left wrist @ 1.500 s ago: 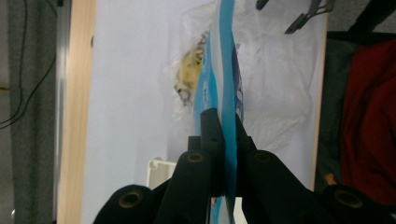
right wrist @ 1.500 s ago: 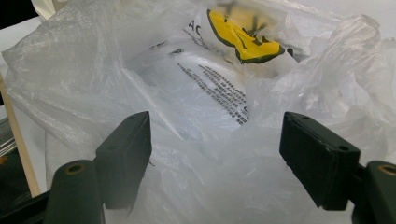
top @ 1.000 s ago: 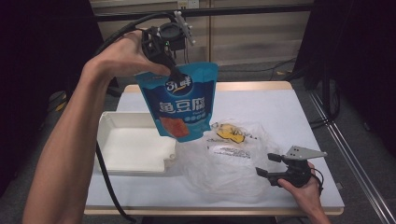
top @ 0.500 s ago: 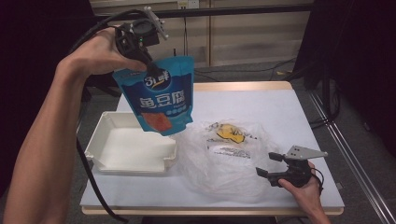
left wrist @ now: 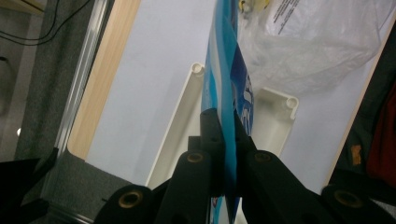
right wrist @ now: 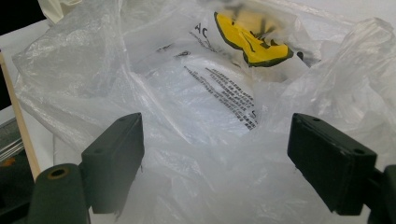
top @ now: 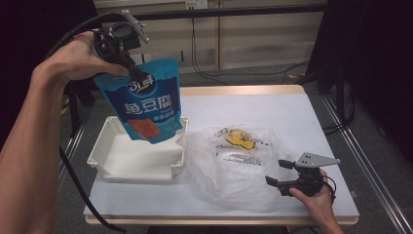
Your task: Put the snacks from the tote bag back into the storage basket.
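My left gripper [top: 136, 75] is raised at the back left, shut on the top edge of a blue snack pouch [top: 146, 105] with white lettering. The pouch hangs upright above the white tray [top: 131, 158]. In the left gripper view the jaws [left wrist: 224, 126] pinch the pouch [left wrist: 226, 60] edge-on over the tray [left wrist: 187, 107]. My right gripper [top: 278, 173] rests near the front right, open, at the edge of a crumpled clear plastic bag [top: 234, 161]. Its jaws have just been opening; loose plastic of the bag [right wrist: 210, 93] lies between them [right wrist: 215, 154], unpressed.
The white tabletop [top: 253, 107] has a wooden rim at the back. A black cable [top: 78, 185] trails from the left gripper down past the table's left edge. A yellow printed mark [top: 238, 139] shows through the bag.
My left hand has carried the pouch leftward, from above the bag's edge to above the tray. The right hand has stayed by the bag.
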Demonstrator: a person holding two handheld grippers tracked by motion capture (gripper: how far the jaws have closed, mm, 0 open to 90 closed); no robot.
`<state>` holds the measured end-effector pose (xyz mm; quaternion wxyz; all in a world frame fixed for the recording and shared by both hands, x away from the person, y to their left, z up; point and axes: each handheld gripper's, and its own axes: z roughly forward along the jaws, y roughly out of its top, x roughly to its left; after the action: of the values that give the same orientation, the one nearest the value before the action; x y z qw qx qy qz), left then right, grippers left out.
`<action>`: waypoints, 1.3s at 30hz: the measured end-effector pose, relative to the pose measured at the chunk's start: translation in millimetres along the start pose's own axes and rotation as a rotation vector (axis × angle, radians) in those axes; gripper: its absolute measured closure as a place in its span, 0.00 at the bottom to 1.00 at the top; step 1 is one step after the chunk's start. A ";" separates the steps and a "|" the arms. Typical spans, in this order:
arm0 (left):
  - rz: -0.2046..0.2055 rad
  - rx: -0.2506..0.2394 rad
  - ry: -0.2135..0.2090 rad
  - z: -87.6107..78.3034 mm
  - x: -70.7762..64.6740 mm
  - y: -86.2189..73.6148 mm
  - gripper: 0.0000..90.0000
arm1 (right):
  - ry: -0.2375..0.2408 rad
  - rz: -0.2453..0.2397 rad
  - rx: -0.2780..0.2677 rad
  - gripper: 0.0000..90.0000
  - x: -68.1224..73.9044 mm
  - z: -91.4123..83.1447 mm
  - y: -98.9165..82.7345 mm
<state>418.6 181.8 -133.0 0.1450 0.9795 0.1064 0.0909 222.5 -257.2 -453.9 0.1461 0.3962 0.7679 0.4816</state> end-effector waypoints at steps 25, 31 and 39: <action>0.002 0.040 -0.034 44.6 14.5 -24.8 1.00 | -0.007 0.005 -0.003 0.20 -1.5 -1.2 0.1; 0.009 0.033 -0.044 58.9 16.1 -22.5 1.00 | -0.011 0.005 -0.004 0.20 -1.8 -2.1 0.1; 0.034 0.051 -0.048 74.1 19.1 -17.4 1.00 | -0.009 0.007 -0.004 0.20 -2.0 -2.6 -0.1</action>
<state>449.2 182.9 -205.2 0.1211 0.9864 0.0884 0.0669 222.2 -260.4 -453.0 0.1487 0.4011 0.7649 0.4817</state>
